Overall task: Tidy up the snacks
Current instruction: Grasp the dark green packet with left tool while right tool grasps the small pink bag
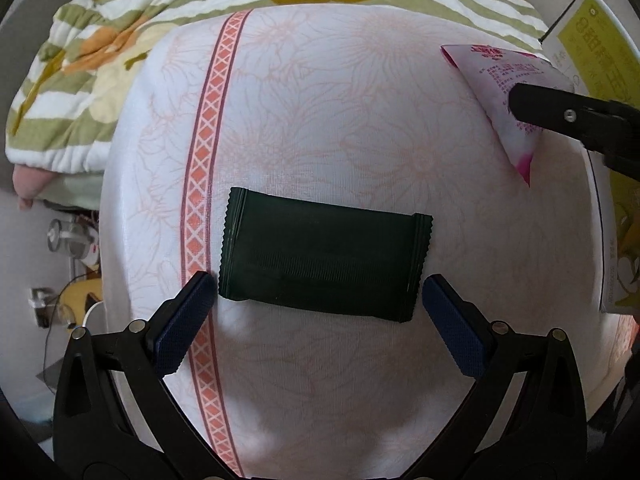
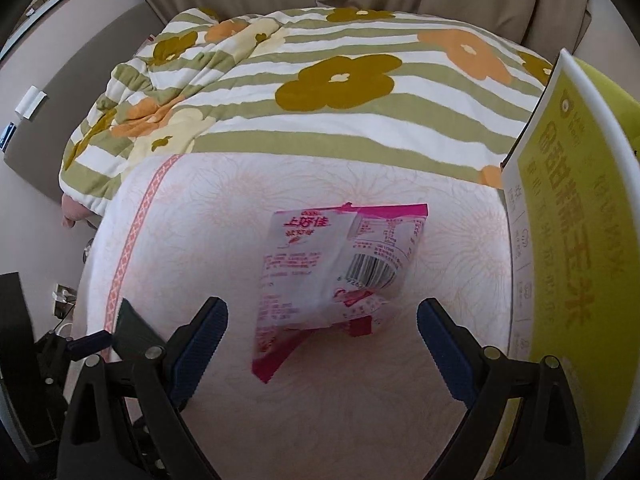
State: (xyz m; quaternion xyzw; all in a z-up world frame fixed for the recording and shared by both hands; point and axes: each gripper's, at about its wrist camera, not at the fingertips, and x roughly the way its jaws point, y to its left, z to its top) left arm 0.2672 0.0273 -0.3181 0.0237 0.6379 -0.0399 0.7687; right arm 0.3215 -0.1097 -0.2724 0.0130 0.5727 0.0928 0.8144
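A dark green snack packet [image 1: 324, 266] lies flat on the white floral bed sheet [image 1: 360, 120]. My left gripper [image 1: 316, 292] is open, its blue pads on either side of the packet's near edge, just above the sheet. A pink and white snack bag [image 2: 336, 276] lies crumpled on the sheet in the right wrist view. My right gripper [image 2: 322, 316] is open around its near end. In the left wrist view the same bag [image 1: 504, 96] lies at the right with one right finger [image 1: 560, 112] over it. The green packet's corner [image 2: 132, 328] shows at the lower left of the right wrist view.
A yellow-green printed box [image 2: 568, 240] stands at the right edge of the sheet, also in the left wrist view [image 1: 600, 48]. A striped flowered quilt [image 2: 300, 92] is bunched at the far side. The bed edge drops to the floor at the left, with cables there [image 1: 60, 312].
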